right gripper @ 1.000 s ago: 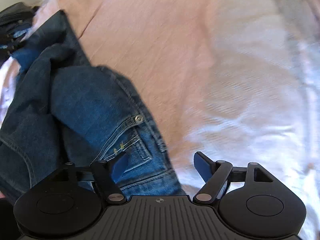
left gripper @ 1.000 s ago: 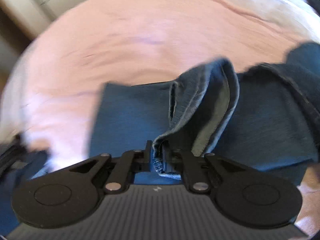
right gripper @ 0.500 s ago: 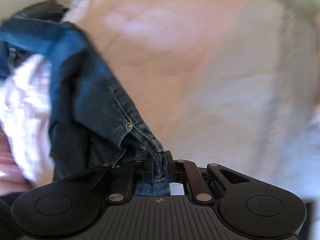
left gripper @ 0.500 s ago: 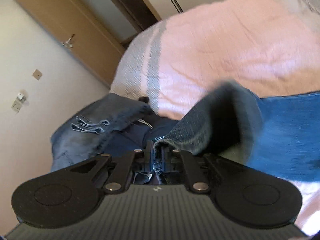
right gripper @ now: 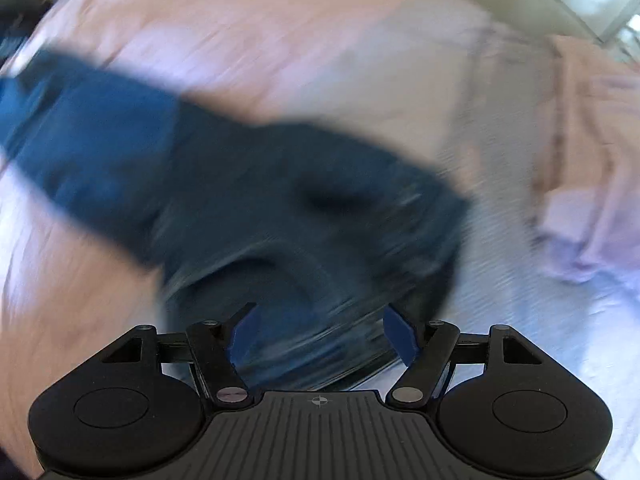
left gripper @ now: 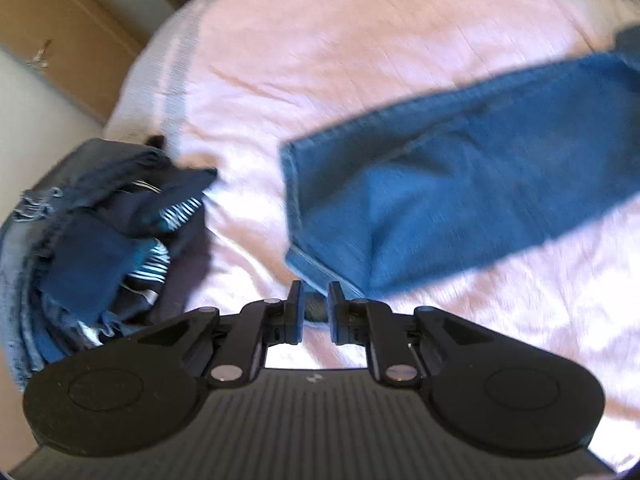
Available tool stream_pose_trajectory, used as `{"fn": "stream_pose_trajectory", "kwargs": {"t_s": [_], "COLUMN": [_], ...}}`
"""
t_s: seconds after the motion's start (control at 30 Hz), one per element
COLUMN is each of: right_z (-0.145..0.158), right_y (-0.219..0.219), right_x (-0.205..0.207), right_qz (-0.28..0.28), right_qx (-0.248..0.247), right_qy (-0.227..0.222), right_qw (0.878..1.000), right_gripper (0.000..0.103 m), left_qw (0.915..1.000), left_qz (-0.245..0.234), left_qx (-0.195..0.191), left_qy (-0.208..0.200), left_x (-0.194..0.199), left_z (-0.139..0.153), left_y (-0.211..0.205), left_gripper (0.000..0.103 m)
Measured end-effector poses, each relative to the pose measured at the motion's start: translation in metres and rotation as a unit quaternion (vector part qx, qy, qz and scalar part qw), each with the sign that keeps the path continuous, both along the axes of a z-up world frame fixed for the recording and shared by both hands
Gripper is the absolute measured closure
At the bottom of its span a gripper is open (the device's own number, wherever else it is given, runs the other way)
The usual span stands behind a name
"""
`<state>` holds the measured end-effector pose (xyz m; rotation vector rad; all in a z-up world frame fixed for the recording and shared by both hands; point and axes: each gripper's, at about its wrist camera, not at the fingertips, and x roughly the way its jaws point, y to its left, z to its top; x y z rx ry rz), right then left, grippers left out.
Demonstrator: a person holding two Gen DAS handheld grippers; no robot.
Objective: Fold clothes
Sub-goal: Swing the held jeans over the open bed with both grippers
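Observation:
A pair of blue jeans lies stretched across the pink bedspread. In the left wrist view one leg (left gripper: 460,200) runs from the right edge to its hem just ahead of my left gripper (left gripper: 316,296). That gripper's jaws are opening: a narrow gap shows, and a corner of the hem sits loosely between the tips. In the blurred right wrist view the jeans' wider top part (right gripper: 260,208) lies under my right gripper (right gripper: 320,320). Its jaws are opening and stand wide apart above the denim, with no pad pressing on it.
A heap of dark denim and striped clothes (left gripper: 108,240) sits at the bed's left edge. The pink bedspread (left gripper: 360,60) stretches beyond it. A wooden door (left gripper: 52,40) stands past the bed's corner. Crumpled pink cloth (right gripper: 592,200) lies at the right.
Half a second ago both grippers were shut on denim. The right one has now let go and spread wide, the left jaws have parted a little, and the jeans lie stretched on the bed.

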<state>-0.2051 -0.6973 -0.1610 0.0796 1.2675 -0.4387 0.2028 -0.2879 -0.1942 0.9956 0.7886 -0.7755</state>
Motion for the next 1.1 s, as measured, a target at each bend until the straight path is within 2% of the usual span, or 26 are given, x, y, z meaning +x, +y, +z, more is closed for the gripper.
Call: {"fn": "stream_pose_trajectory", "kwargs": {"t_s": [0.1,0.13,0.17,0.27,0.33,0.4,0.43,0.47,0.53,0.63,0.7,0.73,0.77,0.8,0.87,0.9,0.97,1.03,1.1], "right_z": [-0.042,-0.054,-0.064,-0.093,-0.11,-0.117,-0.115,-0.114,-0.111,-0.103,-0.099,-0.097,-0.094,-0.09,-0.078,-0.063,-0.036,-0.01,0.007], "right_y": [0.052,0.066,0.071,0.074,0.075,0.069,0.068,0.068,0.072,0.078,0.081,0.081,0.081,0.08,0.077,0.079,0.084,0.086,0.09], "right_x": [0.012,0.017,0.02,0.033,0.039,0.038,0.039,0.037,0.034,0.028,0.026,0.026,0.025,0.025,0.022,0.02,0.013,-0.004,-0.02], "right_qz": [0.082,0.106,0.119,0.145,0.153,0.147,0.138,0.133,0.123,0.11,0.103,0.1,0.095,0.09,0.082,0.08,0.076,0.072,0.062], "right_qx": [-0.017,-0.029,-0.031,-0.054,-0.083,-0.096,-0.105,-0.111,-0.12,-0.142,-0.154,-0.158,-0.164,-0.171,-0.187,-0.193,-0.205,-0.214,-0.213], "right_qy": [0.045,0.059,0.067,0.111,0.143,0.154,0.154,0.156,0.164,0.174,0.183,0.189,0.192,0.194,0.199,0.2,0.203,0.203,0.2], "right_qw": [0.995,0.992,0.99,0.982,0.974,0.972,0.973,0.972,0.971,0.968,0.965,0.964,0.963,0.962,0.959,0.957,0.955,0.953,0.954], "right_gripper": [0.031,0.03,0.027,0.025,0.025,0.026,0.036,0.06,0.085,0.09,0.09,0.09,0.091,0.091,0.092,0.092,0.093,0.094,0.094], "left_qw": [0.9999,0.9997,0.9995,0.9964,0.9918,0.9878,0.9869,0.9863,0.9847,0.9806,0.9757,0.9727,0.9695,0.9664,0.9609,0.96,0.9622,0.9618,0.9582], "left_qz": [-0.007,-0.014,-0.022,-0.072,-0.111,-0.135,-0.142,-0.147,-0.162,-0.189,-0.204,-0.212,-0.22,-0.23,-0.262,-0.271,-0.271,-0.273,-0.281], "left_qx": [0.016,0.02,0.023,0.031,0.044,0.052,0.053,0.052,0.049,0.049,0.066,0.075,0.083,0.086,0.076,0.064,0.029,0.005,0.003], "left_qy": [0.003,0.0,-0.004,-0.03,-0.046,-0.057,-0.057,-0.053,-0.04,0.013,0.045,0.057,0.068,0.075,0.045,0.029,0.007,-0.017,-0.052], "left_x": [0.002,0.002,0.002,0.004,0.009,0.025,0.036,0.046,0.068,0.098,0.11,0.113,0.116,0.115,0.106,0.103,0.098,0.088,0.07], "left_z": [-0.011,-0.013,-0.015,-0.019,-0.027,-0.04,-0.047,-0.054,-0.067,-0.082,-0.092,-0.095,-0.098,-0.096,-0.083,-0.07,-0.035,0.0,0.025], "left_y": [0.005,0.005,0.006,0.007,0.003,-0.004,-0.01,-0.014,-0.025,-0.046,-0.059,-0.063,-0.067,-0.068,-0.06,-0.052,-0.031,0.001,0.038], "left_gripper": [0.087,0.076,0.058,0.034,0.027,0.026,0.026,0.026,0.026,0.029,0.045,0.067,0.082,0.085,0.088,0.088,0.088,0.088,0.089]}}
